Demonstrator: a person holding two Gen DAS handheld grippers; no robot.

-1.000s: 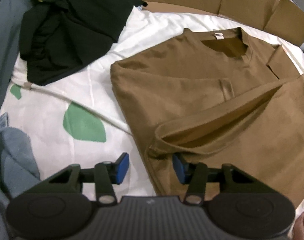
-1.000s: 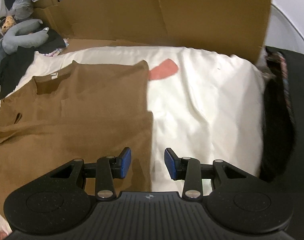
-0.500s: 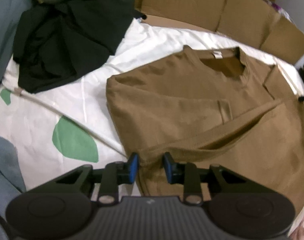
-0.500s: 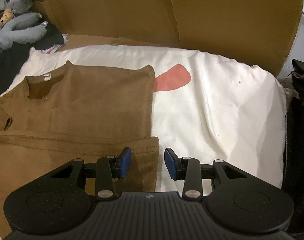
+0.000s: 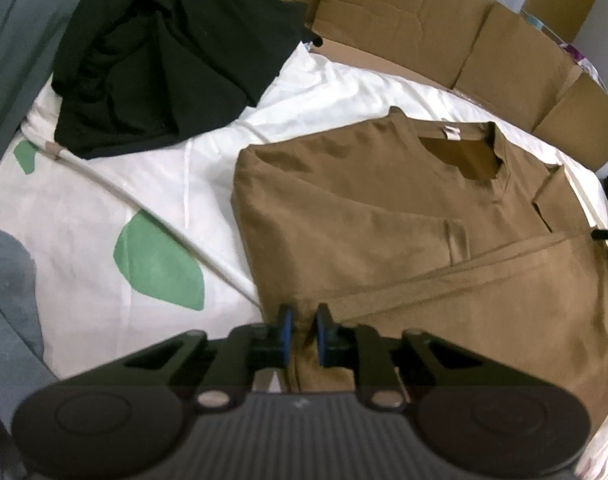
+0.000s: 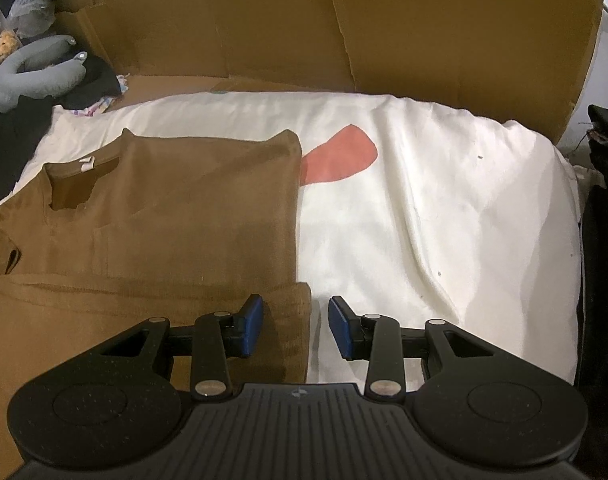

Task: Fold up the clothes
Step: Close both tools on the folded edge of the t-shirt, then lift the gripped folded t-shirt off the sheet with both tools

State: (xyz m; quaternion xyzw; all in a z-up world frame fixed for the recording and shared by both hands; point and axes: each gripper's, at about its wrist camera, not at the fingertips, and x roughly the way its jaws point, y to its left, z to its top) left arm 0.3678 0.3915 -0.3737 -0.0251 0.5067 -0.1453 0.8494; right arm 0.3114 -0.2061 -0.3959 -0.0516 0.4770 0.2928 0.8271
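— At the near edge of the bed, where is the work just now?

— On the brown T-shirt [image 5: 384,216], which lies flat on the white bedsheet [image 5: 103,184] with its collar toward the cardboard [image 5: 404,32] along the far edge. Both sleeves are already turned in, and the bottom part seems doubled up over the body, so its hem runs as a band across the shirt. By my judgement I am taking hold of the two near corners for the next fold.

— What are your tools doing?

— My left gripper [image 5: 302,332] is closing on the near left corner of the shirt; brown cloth is bunched between the blue pads and they look to be pinching it. My right gripper [image 6: 296,326] stands with its jaws parted astride the near right corner: one pad over the cloth, the other over bare sheet, the shirt's edge running between them, nothing clamped yet.

— How are your hands set?

— Both tools slope steeply down toward the bed, fingers pointing away from me toward the collar. Each sits at its own side of the shirt.

— And what does the next move call for?

— I reckon the right jaws must shut on that corner, catching every layer. Then both hands should lift together and carry the near edge toward the collar, keeping the cloth taut between them so it does not sag or drag askew. The black garment [image 5: 163,52] at the far left corner lies well apart and should not interfere.
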